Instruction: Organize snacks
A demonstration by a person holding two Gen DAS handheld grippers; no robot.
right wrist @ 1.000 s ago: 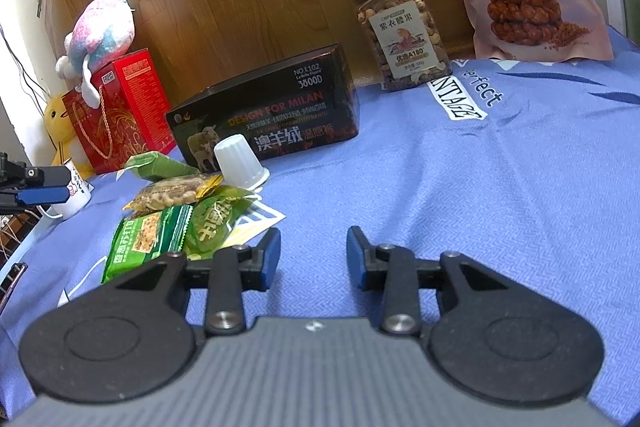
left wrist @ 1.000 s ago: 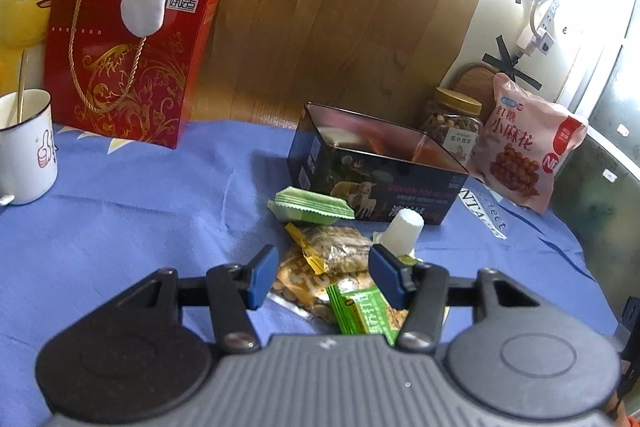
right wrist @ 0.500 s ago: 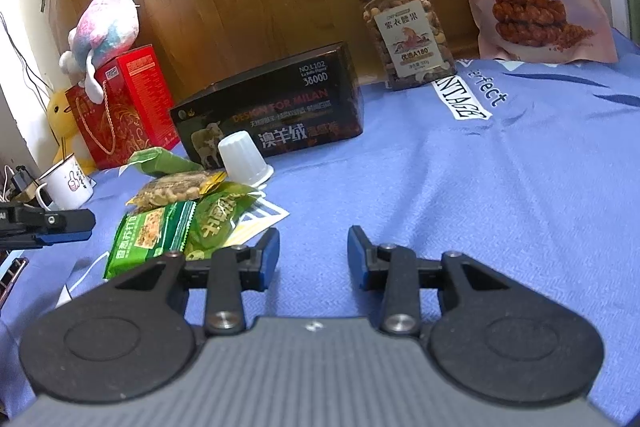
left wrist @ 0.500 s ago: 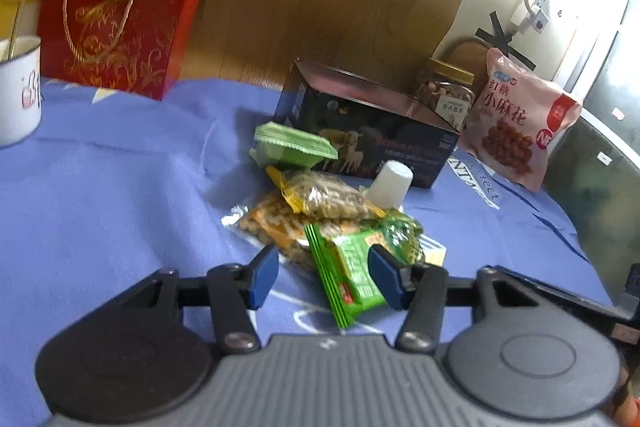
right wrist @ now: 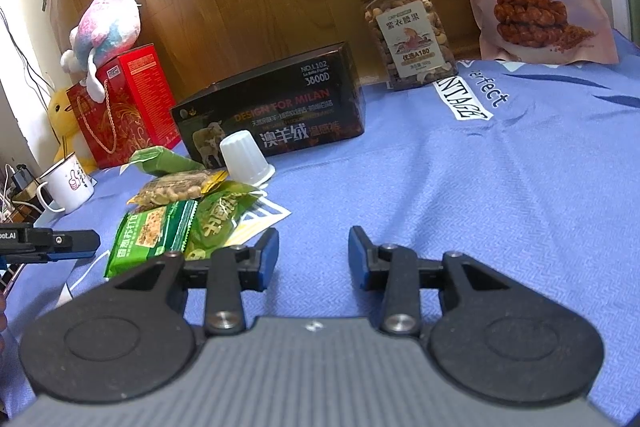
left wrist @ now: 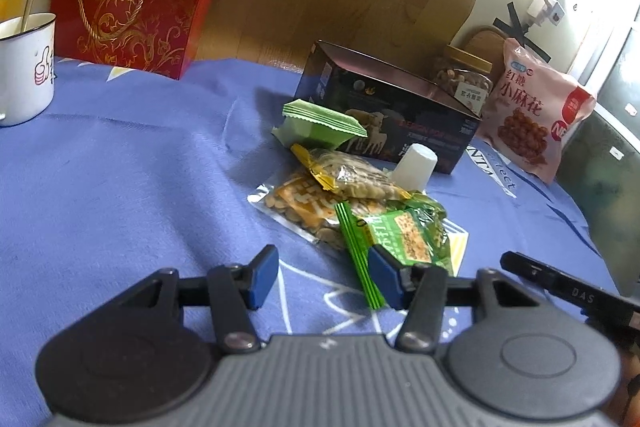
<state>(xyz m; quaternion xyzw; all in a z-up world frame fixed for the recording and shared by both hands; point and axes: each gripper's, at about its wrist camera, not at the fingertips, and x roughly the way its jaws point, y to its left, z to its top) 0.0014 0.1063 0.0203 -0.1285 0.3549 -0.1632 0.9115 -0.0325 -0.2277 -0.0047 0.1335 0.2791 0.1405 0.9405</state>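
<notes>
Lowered toward the desk (left wrist: 120, 167) since the earlier frame, the left claw (left wrist: 323, 277) hangs with its jaws apart and empty, its right finger just over the near end of the green packet (left wrist: 394, 235). That packet's long axis runs away from the claw into the snack pile (left wrist: 344, 187). Farther right, the right claw (right wrist: 313, 259), jaws apart and empty, faces bare cloth, so the left looks nearer.

black box (right wrist: 276, 115) "DESIGN FOR MILAN" (also "3800D")

A home: plush toys (right wrist: 106, 23), an enamel mug (left wrist: 25, 61) and snack packets (left wrist: 352, 195) on a cloth-covered table (left wrist: 120, 167).
</notes>
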